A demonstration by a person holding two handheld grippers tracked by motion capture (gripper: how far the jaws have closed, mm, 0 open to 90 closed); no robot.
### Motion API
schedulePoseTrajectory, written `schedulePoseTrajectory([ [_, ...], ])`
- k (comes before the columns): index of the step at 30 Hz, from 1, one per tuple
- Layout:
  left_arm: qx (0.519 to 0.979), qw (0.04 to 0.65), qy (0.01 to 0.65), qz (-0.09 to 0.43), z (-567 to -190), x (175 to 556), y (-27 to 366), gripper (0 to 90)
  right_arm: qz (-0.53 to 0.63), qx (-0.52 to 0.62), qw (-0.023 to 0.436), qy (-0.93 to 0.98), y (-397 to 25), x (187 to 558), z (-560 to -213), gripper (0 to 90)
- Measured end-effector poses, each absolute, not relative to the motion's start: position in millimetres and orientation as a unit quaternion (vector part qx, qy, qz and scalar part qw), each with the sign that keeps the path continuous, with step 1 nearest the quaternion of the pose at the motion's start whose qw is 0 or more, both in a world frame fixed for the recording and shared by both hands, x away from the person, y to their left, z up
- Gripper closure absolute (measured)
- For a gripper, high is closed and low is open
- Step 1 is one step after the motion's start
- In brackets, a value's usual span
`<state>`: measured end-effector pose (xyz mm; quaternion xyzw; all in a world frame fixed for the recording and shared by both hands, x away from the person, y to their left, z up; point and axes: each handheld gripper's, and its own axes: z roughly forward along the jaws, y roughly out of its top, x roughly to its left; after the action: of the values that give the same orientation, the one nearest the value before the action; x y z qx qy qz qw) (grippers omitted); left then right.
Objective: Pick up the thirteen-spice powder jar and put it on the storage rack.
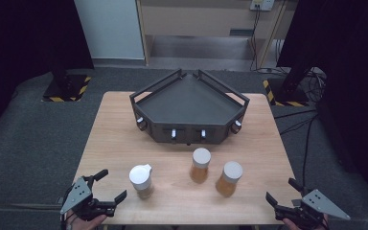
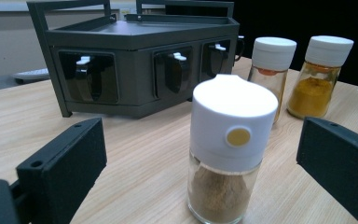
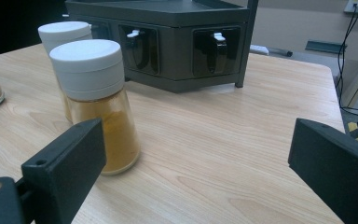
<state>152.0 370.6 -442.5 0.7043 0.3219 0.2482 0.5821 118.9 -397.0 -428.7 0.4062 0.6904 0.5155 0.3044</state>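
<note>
Three spice jars are standing upright on the wooden worktop [image 1: 124,124] in front of the dark corner rack [image 1: 189,103], and both tongs are waiting at the near edge with their jaws spread apart and holding nothing. The left tongs [image 1: 109,186] are sitting just beside the brown-powder jar [image 1: 141,181], which is standing squarely between their jaws in the left gripper view [image 2: 226,149]. The right tongs [image 1: 280,191] are lying near the yellow-powder jar [image 1: 228,178], with the orange-powder jar [image 1: 200,165] a little farther in towards the rack. These jars are looking like clear glass under white plastic caps, so they are probably stiff, fairly light, smooth and slippery, and liable to crack if dropped or knocked together. They are also tall for their bases, so a sideways nudge could be tipping them. The best hold is likely across the straight glass body below the cap, squeezing from both sides at once; the flip-top cap [image 2: 233,121] on the brown jar is looking like a poor place to grip.
</note>
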Motion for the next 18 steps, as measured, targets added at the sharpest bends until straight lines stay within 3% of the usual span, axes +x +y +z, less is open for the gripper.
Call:
schedulePoseTrajectory([
  [18,0.726,0.574,0.316,0.207,-394,184,380,0.0,0.515,0.407,0.304,0.69,-397,119,-429,4.1],
])
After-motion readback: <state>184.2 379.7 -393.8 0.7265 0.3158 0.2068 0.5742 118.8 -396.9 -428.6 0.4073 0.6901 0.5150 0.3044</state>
